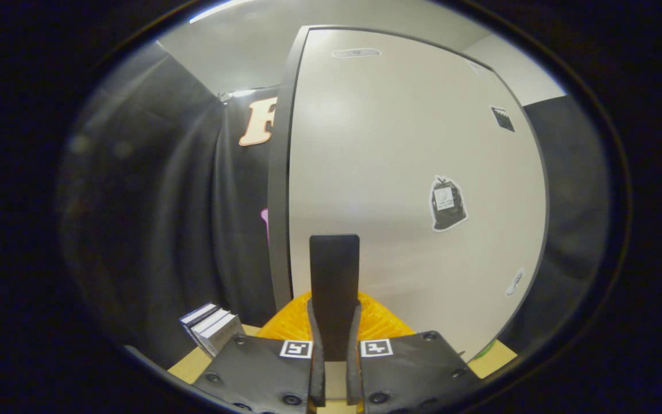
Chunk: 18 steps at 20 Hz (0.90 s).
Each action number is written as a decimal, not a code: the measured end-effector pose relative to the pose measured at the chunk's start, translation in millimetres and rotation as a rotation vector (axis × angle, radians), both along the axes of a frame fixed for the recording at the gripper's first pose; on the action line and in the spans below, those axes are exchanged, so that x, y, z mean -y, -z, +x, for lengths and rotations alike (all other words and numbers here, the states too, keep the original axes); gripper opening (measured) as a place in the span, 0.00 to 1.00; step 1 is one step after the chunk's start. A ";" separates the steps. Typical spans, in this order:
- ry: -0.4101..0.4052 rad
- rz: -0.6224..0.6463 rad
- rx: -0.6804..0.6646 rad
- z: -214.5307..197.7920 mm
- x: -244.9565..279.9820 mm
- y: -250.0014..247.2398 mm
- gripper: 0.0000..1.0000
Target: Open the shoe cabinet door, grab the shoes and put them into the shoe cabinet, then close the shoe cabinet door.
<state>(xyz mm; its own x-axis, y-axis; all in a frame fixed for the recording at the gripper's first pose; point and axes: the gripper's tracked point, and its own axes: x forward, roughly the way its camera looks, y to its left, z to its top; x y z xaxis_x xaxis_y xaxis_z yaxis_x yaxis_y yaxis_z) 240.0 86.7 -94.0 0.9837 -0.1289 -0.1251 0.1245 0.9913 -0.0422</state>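
the gripper (335, 345) faced the shoe cabinet door (411, 184), a pale panel with a dark edge on its left side. a dark upright slab (334, 287) stood in the gap between the two fingers, which were drawn close together with their inner edges against its sides; judged to be pinching it. what the slab was could not be settled: possibly a door handle, possibly part of a shoe.

an orange ribbed thing (285, 325) lay just ahead of the fingers, behind and below the slab, on a light wooden surface (193, 363). it may be a shoe; its shape was mostly covered by the fingers and slab.

the door appeared to stand flat to the camera, so whether it was shut or swung open could not be told; no cabinet interior was visible. stickers (447, 203) sat on the panel, too small to make out. a stack of small boxes (211, 329) rested left of the fingers on the wooden surface.
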 end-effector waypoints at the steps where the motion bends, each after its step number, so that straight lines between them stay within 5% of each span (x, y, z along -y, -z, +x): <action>1: -0.004 0.003 0.001 -1.0 -1.0 0.0 0.16; 18: -0.189 0.029 -0.017 -93.6 9.5 -12.2 0.16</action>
<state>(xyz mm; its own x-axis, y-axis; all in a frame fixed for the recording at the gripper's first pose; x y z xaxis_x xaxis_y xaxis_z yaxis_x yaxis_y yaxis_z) 146.4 77.3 -81.8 0.9879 0.0614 -0.1425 -0.0641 0.9978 -0.0142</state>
